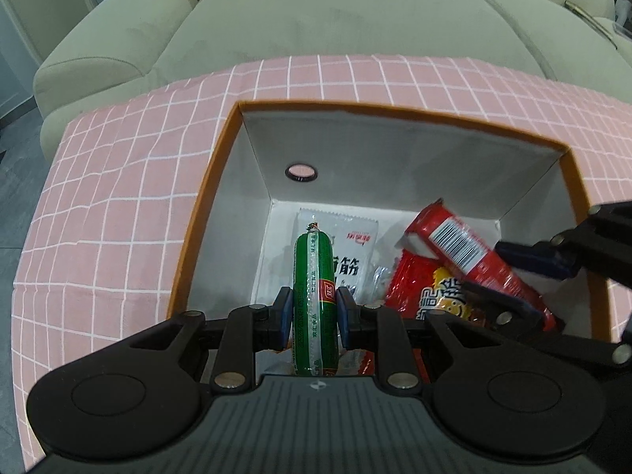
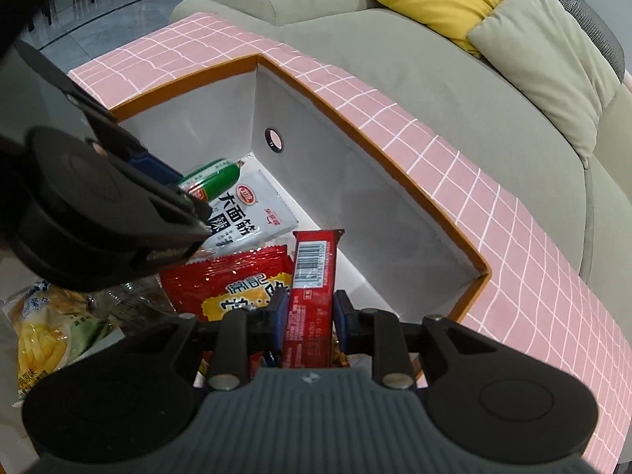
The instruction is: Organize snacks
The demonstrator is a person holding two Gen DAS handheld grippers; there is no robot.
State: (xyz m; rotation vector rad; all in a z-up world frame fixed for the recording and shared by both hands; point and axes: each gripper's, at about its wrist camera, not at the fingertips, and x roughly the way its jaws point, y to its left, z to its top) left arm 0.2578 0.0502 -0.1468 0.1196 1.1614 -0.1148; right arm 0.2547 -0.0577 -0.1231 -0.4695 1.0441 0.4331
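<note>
Both snacks are best lowered until nearly resting on the packets in the orange-rimmed box [image 1: 237, 106] before release. The left gripper [image 1: 315, 312], pitched steeply down, is clamped on the green sausage [image 1: 314, 276]; the right gripper [image 2: 308, 316], seemingly tilted likewise, is clamped on the red bar [image 2: 312, 276], just right.

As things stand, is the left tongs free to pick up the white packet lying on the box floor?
Probably not yet. The left tongs are shut on the green sausage, which hangs right over the white packet in the orange-rimmed box. Nothing else blocks the way; once the sausage is dropped, the packet looks reachable.
</note>
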